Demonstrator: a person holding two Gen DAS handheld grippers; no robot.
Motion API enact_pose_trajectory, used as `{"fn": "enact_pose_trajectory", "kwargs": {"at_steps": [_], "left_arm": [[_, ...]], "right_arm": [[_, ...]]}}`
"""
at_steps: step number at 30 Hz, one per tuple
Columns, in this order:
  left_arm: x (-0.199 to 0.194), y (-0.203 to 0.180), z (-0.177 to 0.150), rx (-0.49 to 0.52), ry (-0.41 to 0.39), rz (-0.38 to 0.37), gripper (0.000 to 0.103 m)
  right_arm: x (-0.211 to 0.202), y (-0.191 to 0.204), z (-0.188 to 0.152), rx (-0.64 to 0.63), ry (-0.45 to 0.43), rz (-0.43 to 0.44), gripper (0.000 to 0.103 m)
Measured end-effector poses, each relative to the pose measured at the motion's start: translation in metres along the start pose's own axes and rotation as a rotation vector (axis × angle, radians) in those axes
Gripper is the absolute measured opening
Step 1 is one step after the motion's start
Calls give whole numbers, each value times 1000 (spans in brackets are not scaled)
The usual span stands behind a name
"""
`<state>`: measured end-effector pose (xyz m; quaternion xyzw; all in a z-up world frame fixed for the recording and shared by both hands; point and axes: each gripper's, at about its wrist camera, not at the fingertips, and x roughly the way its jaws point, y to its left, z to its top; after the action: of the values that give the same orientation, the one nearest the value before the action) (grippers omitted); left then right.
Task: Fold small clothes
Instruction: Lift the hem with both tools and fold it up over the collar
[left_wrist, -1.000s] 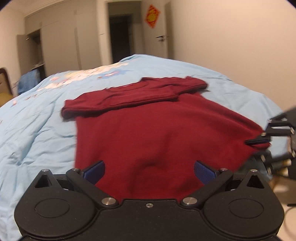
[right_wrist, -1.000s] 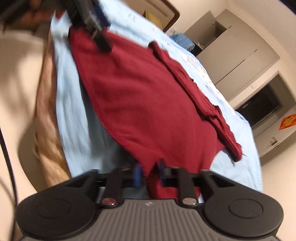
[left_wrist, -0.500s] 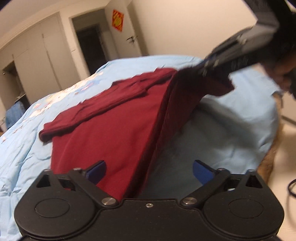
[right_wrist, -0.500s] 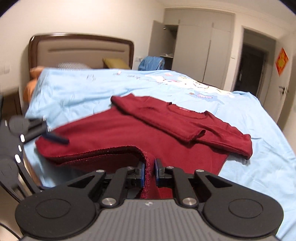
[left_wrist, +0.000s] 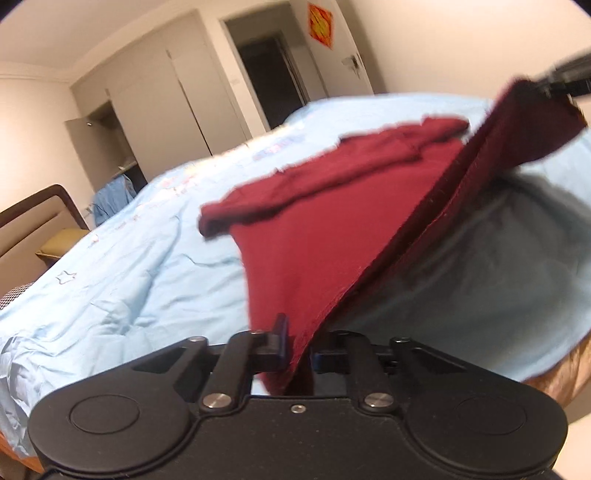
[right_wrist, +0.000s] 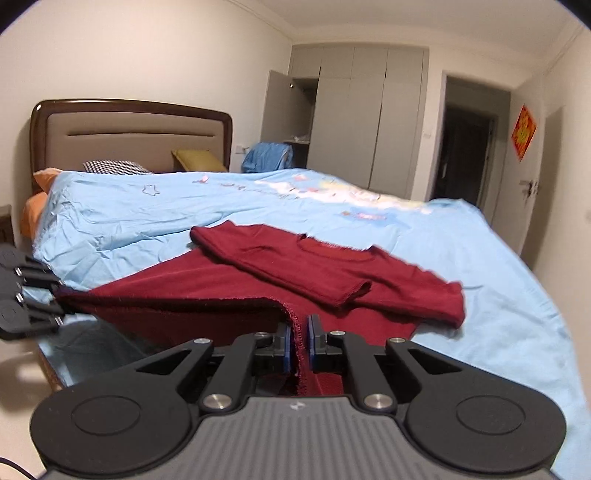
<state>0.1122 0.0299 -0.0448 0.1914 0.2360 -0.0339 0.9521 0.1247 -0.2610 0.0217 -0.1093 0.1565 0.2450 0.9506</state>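
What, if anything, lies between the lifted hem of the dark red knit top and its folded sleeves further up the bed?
Nothing visible does. Both grippers, left and right, grip the hem of the dark red knit top; only its own flat body lies before the folded sleeves.

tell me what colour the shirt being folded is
Dark red shirt, clearest in the right wrist view.

no text can be read on anything.
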Motion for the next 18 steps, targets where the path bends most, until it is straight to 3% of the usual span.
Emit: {"fn": "enact_pose_trajectory", "kwargs": {"at_steps": [9,18], "left_arm": [[-49,9,32,-31,-292,62,4],[-118,19,59,-33,-411,3,4]], "right_arm": [[-49,14,4,-49,-219,-159,7],[-110,20,14,-40,-336,-218,7]]}}
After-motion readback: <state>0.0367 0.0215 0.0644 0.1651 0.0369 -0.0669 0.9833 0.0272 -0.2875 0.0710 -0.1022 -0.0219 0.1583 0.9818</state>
